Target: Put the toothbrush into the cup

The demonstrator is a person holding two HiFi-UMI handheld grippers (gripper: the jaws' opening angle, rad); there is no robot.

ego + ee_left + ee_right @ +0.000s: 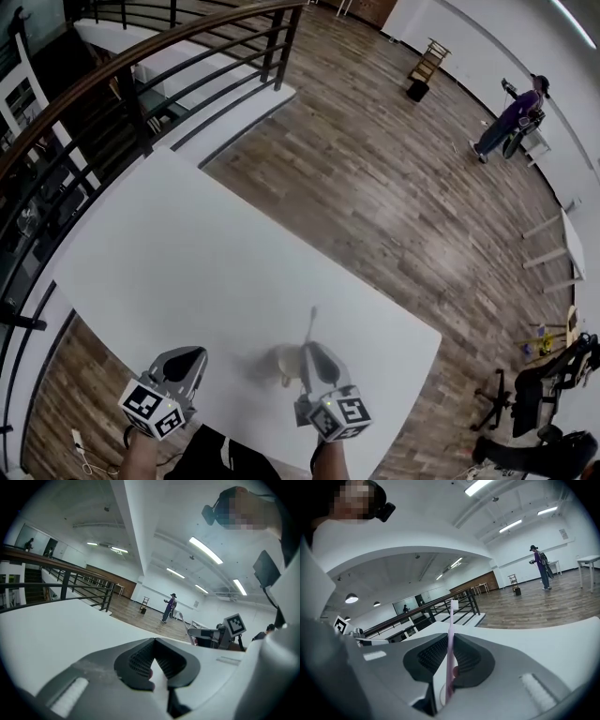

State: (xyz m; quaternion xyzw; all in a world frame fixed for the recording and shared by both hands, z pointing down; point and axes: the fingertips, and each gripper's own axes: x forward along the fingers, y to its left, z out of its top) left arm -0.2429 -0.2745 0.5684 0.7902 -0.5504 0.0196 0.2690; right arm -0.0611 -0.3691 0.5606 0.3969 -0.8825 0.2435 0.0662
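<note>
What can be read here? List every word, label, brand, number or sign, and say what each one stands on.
Readable words, brands or numbers: none in any view.
On the left marker cube: only a black-and-white square pattern, no letters or digits.
On the right marker cube: the same kind of pattern, no letters or digits.
On the wall plaque: too small to read.

Grey left gripper [190, 356], right gripper [314, 349]; black-white marker cubes [150, 409]; dark ribbed fingers [139, 660].
</note>
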